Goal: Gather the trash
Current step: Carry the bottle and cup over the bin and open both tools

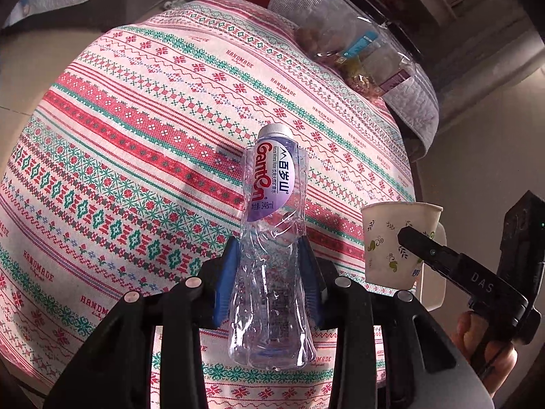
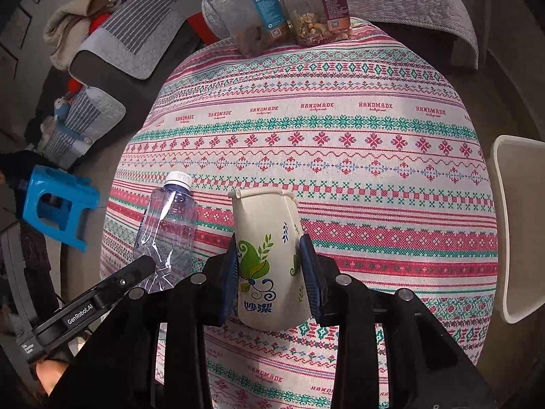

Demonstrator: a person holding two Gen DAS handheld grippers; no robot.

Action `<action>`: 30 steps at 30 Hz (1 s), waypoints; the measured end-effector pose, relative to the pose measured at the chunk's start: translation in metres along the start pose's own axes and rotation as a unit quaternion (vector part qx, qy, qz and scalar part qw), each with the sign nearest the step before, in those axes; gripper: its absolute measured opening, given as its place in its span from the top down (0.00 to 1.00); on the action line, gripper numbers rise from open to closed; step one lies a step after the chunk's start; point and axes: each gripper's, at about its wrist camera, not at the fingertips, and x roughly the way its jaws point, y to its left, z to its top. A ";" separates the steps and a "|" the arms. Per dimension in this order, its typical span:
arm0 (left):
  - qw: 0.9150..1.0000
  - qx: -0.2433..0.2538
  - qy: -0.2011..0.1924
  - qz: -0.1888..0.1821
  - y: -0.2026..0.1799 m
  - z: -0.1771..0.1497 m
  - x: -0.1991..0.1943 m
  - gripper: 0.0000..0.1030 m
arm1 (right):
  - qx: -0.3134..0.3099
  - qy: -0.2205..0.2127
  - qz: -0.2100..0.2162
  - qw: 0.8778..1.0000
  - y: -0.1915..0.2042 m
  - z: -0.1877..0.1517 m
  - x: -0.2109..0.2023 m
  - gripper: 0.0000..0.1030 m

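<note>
Patterned tablecloth (image 1: pixel 136 136), crumpled clear bottle (image 1: pixel 272 255), squashed paper cup (image 2: pixel 269 259)

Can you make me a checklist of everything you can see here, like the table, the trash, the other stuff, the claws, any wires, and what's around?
Surface: round table under a patterned tablecloth, red and green bands.
Job's things: crushed plastic water bottle, white cap on; paper cup with green leaf print, rim squashed.
Clutter: clear jar with black lid and a nut packet at the far edge.
Claws: left claw shut on the bottle; right claw shut on the cup; both lifted off the cloth.
Cables: nothing seen.
Surroundings: blue plastic stool on the floor, cushioned grey seats, white chair beside the table.
</note>
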 end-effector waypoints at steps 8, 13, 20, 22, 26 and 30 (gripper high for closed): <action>1.000 0.005 -0.003 -0.029 -0.023 -0.012 -0.007 0.66 | 0.040 -0.011 0.023 0.999 -0.028 -0.023 -0.027 0.69; 0.999 0.008 -0.006 -0.048 -0.039 -0.019 -0.014 0.66 | 0.062 -0.025 0.039 0.997 -0.046 -0.038 -0.048 0.69; 0.998 0.042 -0.016 -0.053 -0.078 -0.030 -0.012 0.66 | 0.080 -0.046 0.051 0.994 -0.075 -0.046 -0.073 0.68; 0.997 0.048 -0.014 -0.053 -0.089 -0.034 -0.008 0.66 | 0.087 -0.048 0.050 0.994 -0.083 -0.047 -0.076 0.68; 0.997 0.056 -0.009 -0.061 -0.110 -0.039 0.002 0.66 | 0.091 -0.066 0.056 0.992 -0.099 -0.048 -0.093 0.68; 0.994 0.071 -0.011 -0.082 -0.137 -0.045 0.006 0.66 | 0.112 -0.083 0.059 0.988 -0.124 -0.049 -0.110 0.68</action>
